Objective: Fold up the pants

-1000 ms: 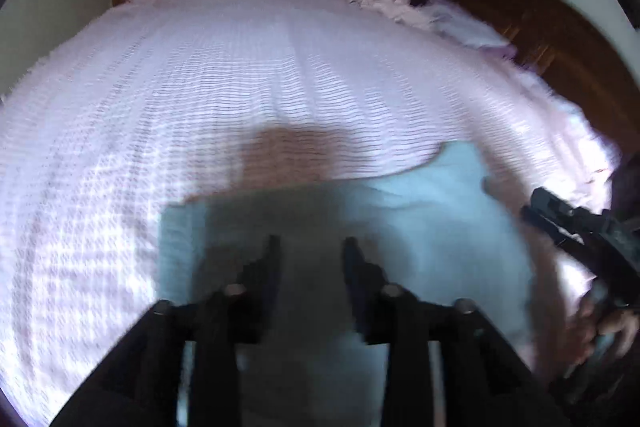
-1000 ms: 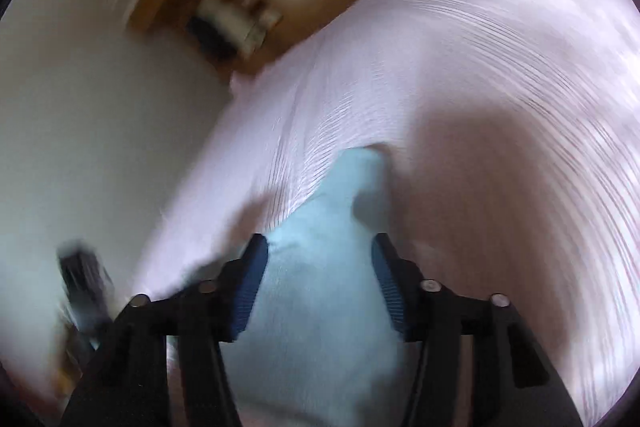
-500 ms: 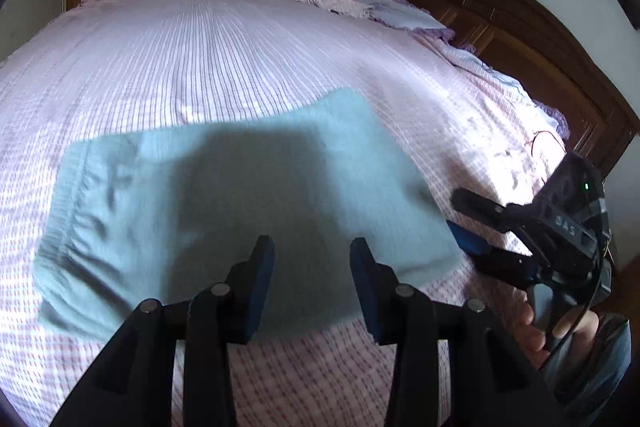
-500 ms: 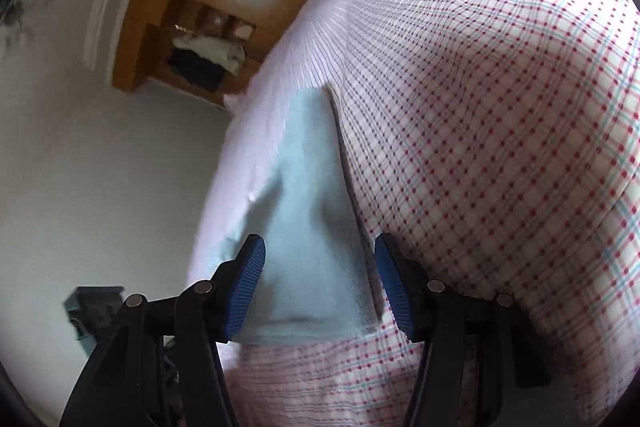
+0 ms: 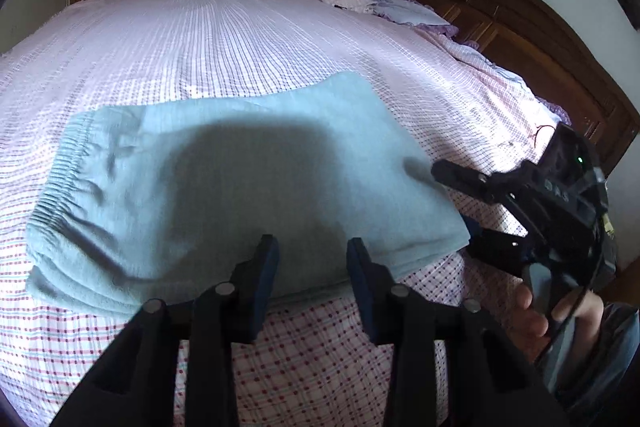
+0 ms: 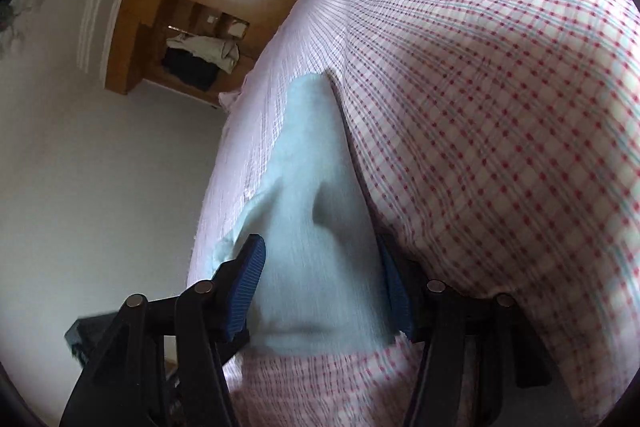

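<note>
My claws at the folded pants' near edge.
Left claw (image 5: pixel 312 259) and right claw (image 6: pixel 320 279) have just been closing, both still parted, pale blue pants (image 5: pixel 240 187) on the checked bedsheet (image 5: pixel 240 39) between the right claw's pads, ungripped.

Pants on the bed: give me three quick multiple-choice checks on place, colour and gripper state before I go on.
1. Where is the elastic waistband in the left wrist view?
A. picture-left end
B. picture-right end
C. hidden under a pillow

2. What colour are the pants?
A. dark red
B. light blue
C. black

3. How does the left gripper stand?
A. clamped on cloth
B. open over the near edge, nothing pinched
C. out of view

Answers: 1 A, the gathered waistband bunches at that end. 2 B, the pants are pale blue on the checked bedspread. 3 B, the left gripper shows a clear gap between its pads.
</note>
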Available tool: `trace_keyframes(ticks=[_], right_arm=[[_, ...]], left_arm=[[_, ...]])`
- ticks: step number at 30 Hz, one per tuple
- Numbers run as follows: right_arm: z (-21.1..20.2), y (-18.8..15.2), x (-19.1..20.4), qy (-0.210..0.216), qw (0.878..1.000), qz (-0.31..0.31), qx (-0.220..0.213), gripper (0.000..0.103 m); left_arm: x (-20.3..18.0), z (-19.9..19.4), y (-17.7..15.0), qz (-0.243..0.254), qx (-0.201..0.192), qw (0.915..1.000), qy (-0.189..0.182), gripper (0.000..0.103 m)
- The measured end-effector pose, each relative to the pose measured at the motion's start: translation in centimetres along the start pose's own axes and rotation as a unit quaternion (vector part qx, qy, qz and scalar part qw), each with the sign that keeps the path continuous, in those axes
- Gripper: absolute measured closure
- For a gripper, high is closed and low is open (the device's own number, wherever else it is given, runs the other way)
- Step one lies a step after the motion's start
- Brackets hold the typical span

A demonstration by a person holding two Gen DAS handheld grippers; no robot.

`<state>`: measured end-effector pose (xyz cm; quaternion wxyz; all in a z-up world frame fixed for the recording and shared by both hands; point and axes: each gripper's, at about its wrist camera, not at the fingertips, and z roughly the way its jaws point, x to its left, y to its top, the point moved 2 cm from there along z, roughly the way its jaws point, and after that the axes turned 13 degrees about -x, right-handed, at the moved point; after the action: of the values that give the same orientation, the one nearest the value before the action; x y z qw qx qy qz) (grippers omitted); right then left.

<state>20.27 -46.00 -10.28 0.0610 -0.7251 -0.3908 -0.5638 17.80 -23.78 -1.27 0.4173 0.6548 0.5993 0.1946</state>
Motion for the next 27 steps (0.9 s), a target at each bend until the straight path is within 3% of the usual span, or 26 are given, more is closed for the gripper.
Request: trace_keyframes(ticks=[1,2,3,5,8,10,15,17,20,23,27], right_arm=[[0.5,0.2,0.2,-0.008,1.0,-0.009,0.002,0.067],[0.9,0.2,0.4,-0.02,1.0,-0.022,0.004,0.085],[1.3,0.1,0.5,-0.032,0.999,-0.032,0.009,0.092],[2.1,0.1,0.3,-0.039,0.999,-0.027,0.012,0.094],[1.7,0.3,0.8,-0.036,0.999,-0.033,0.005,0.096],[1.4,0.2,1.9,-0.043,0.997,-0.068,-0.001,0.098],[1.1,-0.9,6.2,-0.074,0.976,-0.204,-0.032,0.098],[1.0,-1.4,6.7,-0.079,0.97,-0.225,-0.036,0.098],[0.9,-1.5,7.6,-0.073,0.969,-0.232,-0.035,0.098],[0.4,-2.4,10.1,-0.085,0.95,-0.295,-0.052,0.099],[-0.2,-5.0,14.4,-0.088,0.908,-0.399,-0.087,0.099]], left_arm=[[-0.2,-0.3,0.1,-0.002,-0.004,1.0,-0.005,0.091],[-0.4,-0.6,0.1,-0.004,-0.009,0.9999,-0.012,0.095],[-0.5,-0.9,0.1,-0.004,-0.017,0.9998,-0.009,0.095],[-0.8,-1.0,-0.2,-0.003,-0.024,0.9997,-0.008,0.101],[-0.9,0.4,-1.7,-0.001,0.002,0.9999,-0.01,0.103],[-0.4,1.7,-3.0,-0.003,0.019,0.9998,-0.006,0.103],[-0.9,0.3,-2.4,0.0,-0.004,1.0,0.003,0.103],[-1.2,-0.3,-2.7,0.009,-0.02,0.9994,0.027,0.103],[-1.7,1.4,-4.3,0.039,0.0,0.9982,0.045,0.103],[-1.4,0.9,-3.7,0.012,0.004,0.9995,0.029,0.103],[0.5,-0.3,-2.4,-0.043,0.019,0.9984,-0.029,0.103]])
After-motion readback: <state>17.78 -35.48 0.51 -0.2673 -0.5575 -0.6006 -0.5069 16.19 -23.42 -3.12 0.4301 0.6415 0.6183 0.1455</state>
